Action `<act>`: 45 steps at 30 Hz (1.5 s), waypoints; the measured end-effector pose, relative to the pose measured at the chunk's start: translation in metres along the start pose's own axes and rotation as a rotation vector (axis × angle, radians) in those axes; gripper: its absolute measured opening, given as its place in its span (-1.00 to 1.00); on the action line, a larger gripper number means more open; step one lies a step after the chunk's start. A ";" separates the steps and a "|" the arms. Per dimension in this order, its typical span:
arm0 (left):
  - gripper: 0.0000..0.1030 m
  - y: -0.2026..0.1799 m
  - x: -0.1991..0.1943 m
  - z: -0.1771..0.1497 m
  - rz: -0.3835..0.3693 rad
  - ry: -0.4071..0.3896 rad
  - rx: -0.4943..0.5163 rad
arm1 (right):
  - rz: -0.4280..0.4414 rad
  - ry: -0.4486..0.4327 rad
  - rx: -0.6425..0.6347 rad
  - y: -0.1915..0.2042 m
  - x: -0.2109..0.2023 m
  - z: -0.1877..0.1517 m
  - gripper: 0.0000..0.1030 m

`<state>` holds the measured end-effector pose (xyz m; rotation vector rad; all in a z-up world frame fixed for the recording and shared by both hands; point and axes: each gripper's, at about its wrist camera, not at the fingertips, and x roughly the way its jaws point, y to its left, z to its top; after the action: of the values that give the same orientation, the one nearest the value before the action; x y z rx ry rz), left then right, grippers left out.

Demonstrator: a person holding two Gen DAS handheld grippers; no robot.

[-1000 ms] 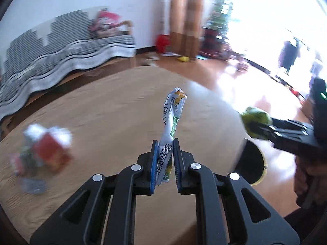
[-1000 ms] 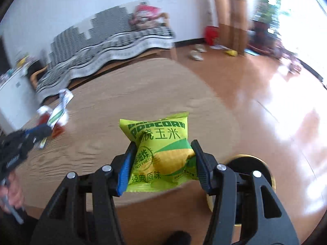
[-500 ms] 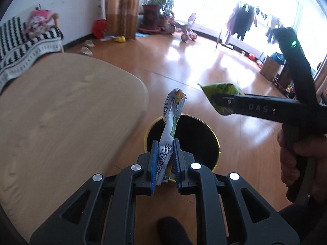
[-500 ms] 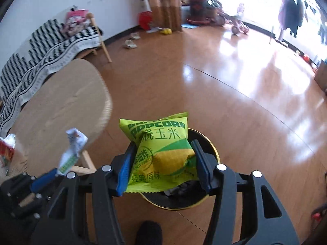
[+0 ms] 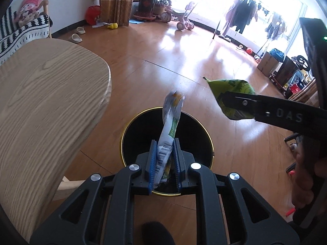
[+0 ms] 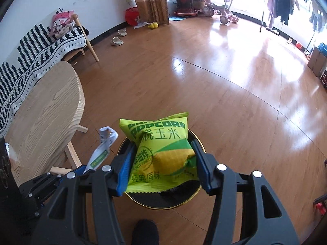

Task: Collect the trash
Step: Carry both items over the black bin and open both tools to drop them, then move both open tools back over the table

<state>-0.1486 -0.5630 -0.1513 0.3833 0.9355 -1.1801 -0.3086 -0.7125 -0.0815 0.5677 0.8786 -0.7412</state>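
Observation:
My left gripper is shut on a crumpled white and green wrapper, which stands up over the mouth of a black bin with a gold rim on the floor. My right gripper is shut on a puffy yellow-green popcorn bag, held above the same bin. In the left wrist view the right gripper's arm crosses from the right with the bag at its tip. In the right wrist view the wrapper and the left gripper sit at lower left.
A round light-wood table stands close left of the bin. A striped sofa lines the wall behind it. Slippers, plants, a toy tricycle and a clothes rack sit far across the wooden floor. A hand grips the right tool.
Both grippers swung right from over the table and came down above the bin, each keeping its hold on its trash. The table's remaining litter left the views.

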 end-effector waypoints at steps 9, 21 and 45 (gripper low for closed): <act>0.15 0.000 -0.004 0.005 0.008 -0.026 0.003 | -0.007 0.015 0.012 0.000 0.005 -0.002 0.06; 0.58 0.012 -0.047 0.006 0.019 -0.075 -0.010 | -0.001 0.009 0.016 0.010 0.003 0.002 0.20; 0.81 0.277 -0.313 -0.114 0.539 -0.246 -0.455 | 0.412 -0.054 -0.438 0.369 -0.054 -0.025 0.38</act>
<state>0.0304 -0.1882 -0.0284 0.1029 0.7881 -0.4872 -0.0587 -0.4479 0.0030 0.3178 0.8077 -0.1779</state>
